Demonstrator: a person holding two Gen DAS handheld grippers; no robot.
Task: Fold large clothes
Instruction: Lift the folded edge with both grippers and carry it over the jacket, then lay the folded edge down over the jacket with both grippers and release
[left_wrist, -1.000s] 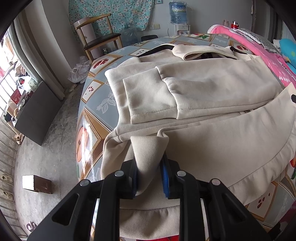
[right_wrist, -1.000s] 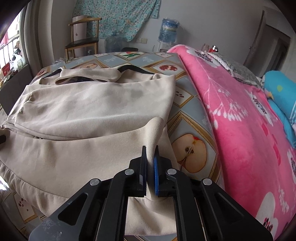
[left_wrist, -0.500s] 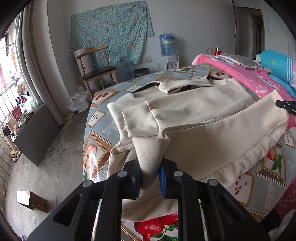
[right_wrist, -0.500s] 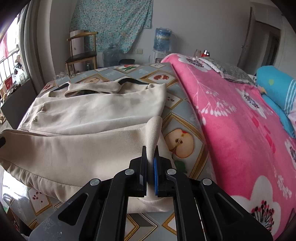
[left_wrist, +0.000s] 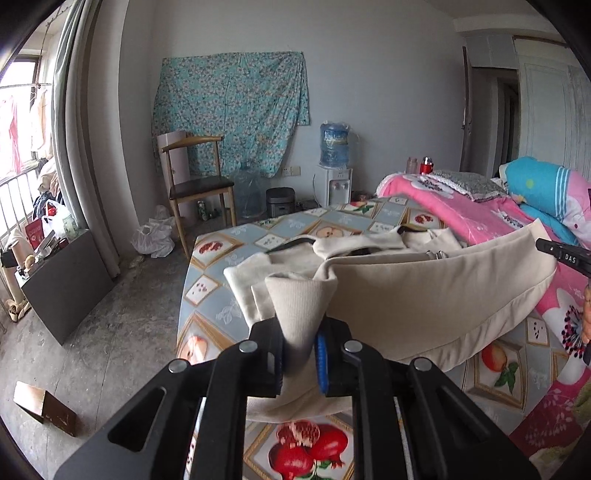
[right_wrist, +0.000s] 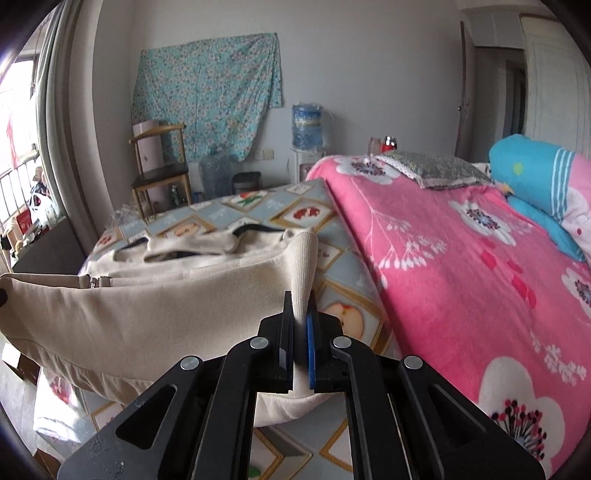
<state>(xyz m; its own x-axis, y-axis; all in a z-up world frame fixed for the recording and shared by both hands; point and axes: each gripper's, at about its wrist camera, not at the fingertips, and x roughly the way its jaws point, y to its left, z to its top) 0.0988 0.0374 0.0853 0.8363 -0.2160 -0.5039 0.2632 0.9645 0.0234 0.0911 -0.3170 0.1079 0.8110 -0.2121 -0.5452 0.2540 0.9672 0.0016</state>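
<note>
Since the frames 1 s back, both grippers have risen and carried the hem of the cream garment (left_wrist: 424, 295) up off the fruit-print tablecloth (left_wrist: 295, 225), so the lower part now hangs as a raised band between them while the collar end lies on the cloth. The left gripper (left_wrist: 298, 354) has its jaws closed on the ribbed corner of the hem, a thick wad of fabric bunched between them; the right gripper (right_wrist: 300, 332) pinches the opposite ribbed corner in a much narrower bite. Holding the 2 corners apart at matching height keeps the edge taut and level (slack would wrinkle the fold), likely so the hem can be swung toward the collar. The pink blanket (right_wrist: 443, 258) lies just beside the tablecloth, on the right gripper's side.
</note>
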